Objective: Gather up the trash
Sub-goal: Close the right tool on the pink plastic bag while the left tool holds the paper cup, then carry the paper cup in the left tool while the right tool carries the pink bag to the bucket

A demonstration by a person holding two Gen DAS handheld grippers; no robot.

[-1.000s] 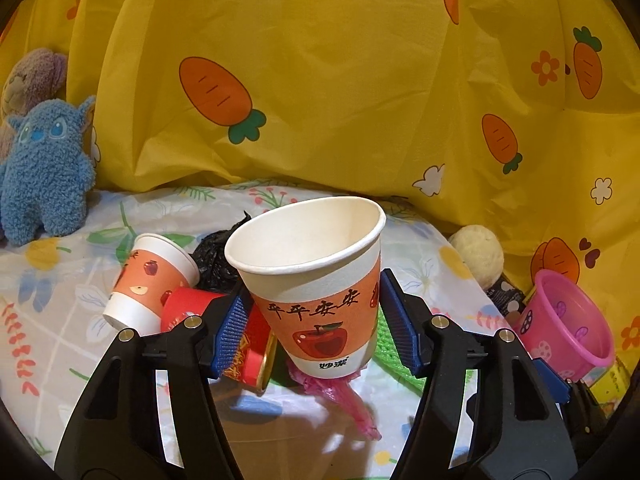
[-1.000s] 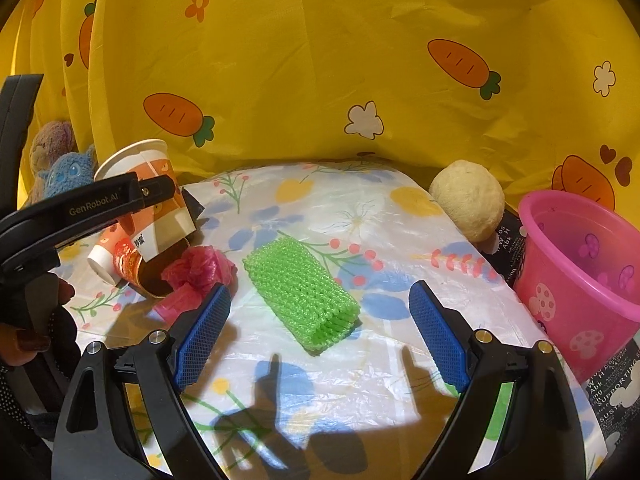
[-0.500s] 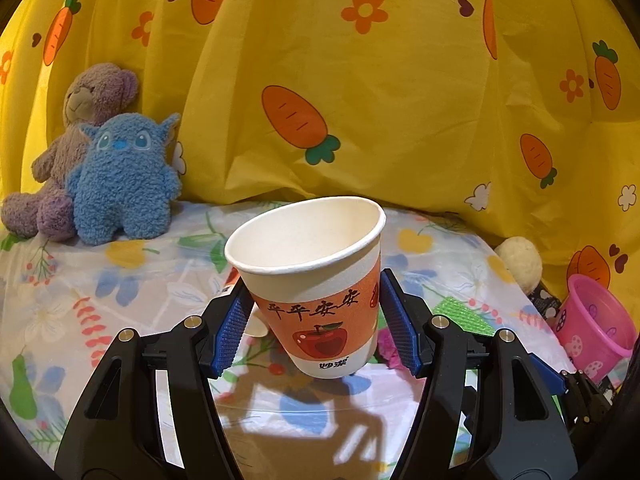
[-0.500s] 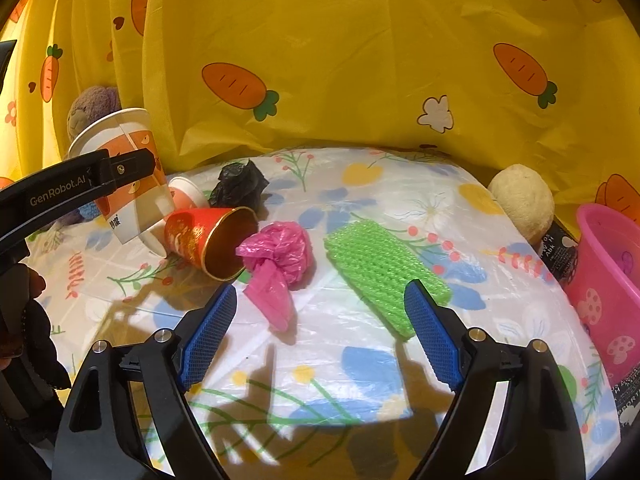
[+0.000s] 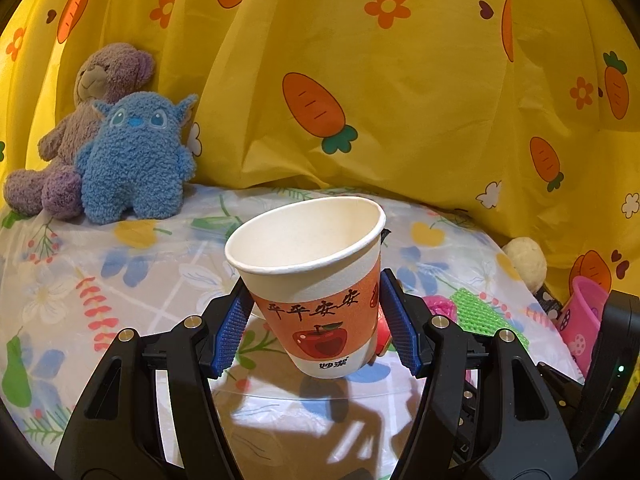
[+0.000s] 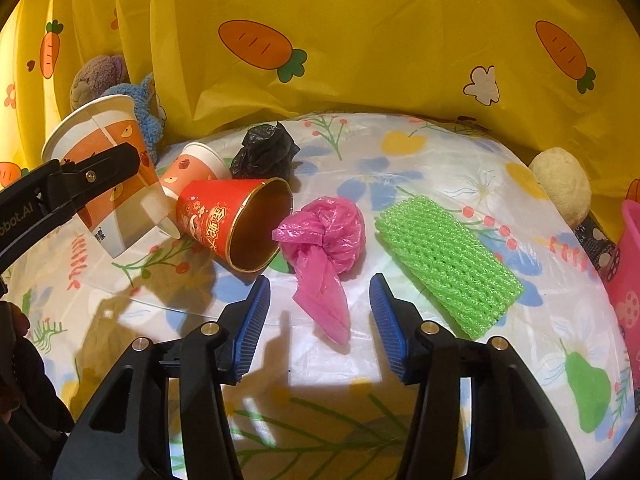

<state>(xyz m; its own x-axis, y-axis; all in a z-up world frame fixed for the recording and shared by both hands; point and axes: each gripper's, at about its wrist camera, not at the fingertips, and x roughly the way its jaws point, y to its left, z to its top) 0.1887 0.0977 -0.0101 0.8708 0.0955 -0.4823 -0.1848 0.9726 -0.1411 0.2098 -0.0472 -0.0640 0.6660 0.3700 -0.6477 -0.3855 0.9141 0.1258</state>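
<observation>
Item 1: paper cup [image 5: 316,280], apple print. Held upright between the blue pads [image 5: 230,330] of the left tool [image 5: 316,332], gripped low on the wall, clear of the surface [image 5: 120,272]. Likely very light and thin-walled; the grip looks best kept gentle and low, where the base stiffens it, to avoid crushing.

Item 2: pink plastic bag [image 6: 324,248], crumpled, lying on the surface just ahead of the right tool [image 6: 318,320], whose jaws stand spread and hold nothing. Soft, slippery and almost weightless by appearance; the bunched body seems a surer hold than the loose tail.

Item 3: red cup [image 6: 236,222], on its side, mouth toward the bag and nearly touching it. Behind it, a second apple cup [image 6: 192,170], also tipped.

Item 4: black bag [image 6: 266,152], balled, near the back.

Item 5: green foam net [image 6: 448,256], flat, to the right of the pink bag; springy, easily pinched anywhere.

Destination, presumed: pink bucket [image 6: 628,276], at the right edge.

Clearances: open surface in front of both tools. Yellow carrot curtain [image 6: 360,40] closes the back; two plush toys [image 5: 120,148] occupy the far left corner, a beige ball [image 6: 560,188] the far right.
</observation>
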